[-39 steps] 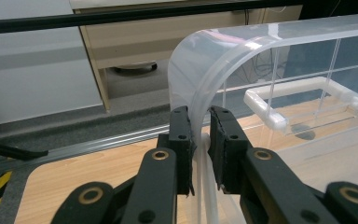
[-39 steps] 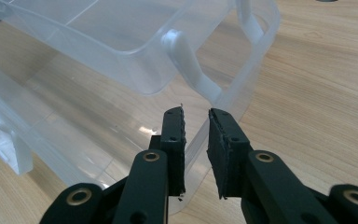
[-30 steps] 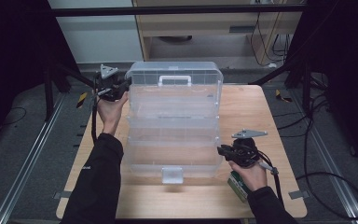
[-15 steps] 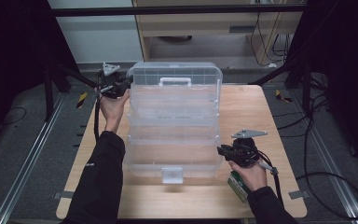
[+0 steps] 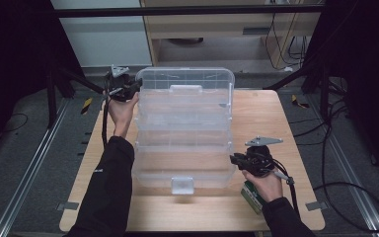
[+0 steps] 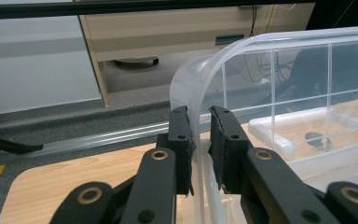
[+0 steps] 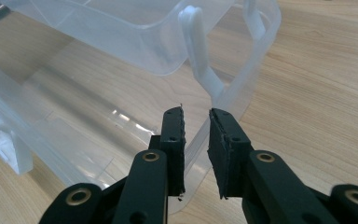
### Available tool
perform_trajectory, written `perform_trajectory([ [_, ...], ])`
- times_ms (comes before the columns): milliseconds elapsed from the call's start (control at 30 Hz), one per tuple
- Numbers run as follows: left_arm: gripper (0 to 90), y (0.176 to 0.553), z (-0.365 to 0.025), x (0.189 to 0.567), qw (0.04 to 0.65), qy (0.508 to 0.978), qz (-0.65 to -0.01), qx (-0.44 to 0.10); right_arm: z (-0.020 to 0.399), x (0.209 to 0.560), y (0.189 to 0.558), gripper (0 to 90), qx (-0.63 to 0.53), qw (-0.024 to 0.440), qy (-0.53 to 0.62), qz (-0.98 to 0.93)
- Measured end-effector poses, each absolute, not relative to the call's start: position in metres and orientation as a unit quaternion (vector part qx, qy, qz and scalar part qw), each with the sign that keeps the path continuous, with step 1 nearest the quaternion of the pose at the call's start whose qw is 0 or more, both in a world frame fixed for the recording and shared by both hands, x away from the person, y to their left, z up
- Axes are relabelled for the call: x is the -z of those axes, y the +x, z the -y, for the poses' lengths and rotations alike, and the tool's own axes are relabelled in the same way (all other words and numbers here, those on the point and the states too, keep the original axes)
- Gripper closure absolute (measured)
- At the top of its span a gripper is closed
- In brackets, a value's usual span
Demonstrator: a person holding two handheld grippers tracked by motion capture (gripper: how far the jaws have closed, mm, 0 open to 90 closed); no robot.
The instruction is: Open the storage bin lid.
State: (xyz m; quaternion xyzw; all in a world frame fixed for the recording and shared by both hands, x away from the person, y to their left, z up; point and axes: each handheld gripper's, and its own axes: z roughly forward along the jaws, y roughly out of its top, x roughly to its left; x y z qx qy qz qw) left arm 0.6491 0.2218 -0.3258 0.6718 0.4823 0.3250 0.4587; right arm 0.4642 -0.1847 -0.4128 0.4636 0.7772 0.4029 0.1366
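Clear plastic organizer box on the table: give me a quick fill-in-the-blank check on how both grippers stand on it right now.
1. The left gripper has its jaws on either side of the rim of the raised ____ of the clear organizer box.
2. The right gripper straddles the rim of the box's lower tray at its ____ near corner in the high view.
3. The box rests on a ____ table.

Missing words: lid; right; wooden

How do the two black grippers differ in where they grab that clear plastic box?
The left gripper pinches the raised lid's rim at the far corner of the clear plastic organiser box; the right gripper pinches the base wall at the near corner, lower down. Both have narrow jaws astride thin plastic.
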Motion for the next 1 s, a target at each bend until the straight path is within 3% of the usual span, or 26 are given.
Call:
perform_trajectory([
  [1000,77.8,0.673,-0.218,0.336,0.443,0.677,-0.495,-0.318,0.184,0.412,0.464,76.0,-0.402,0.137,0.462,-0.778],
])
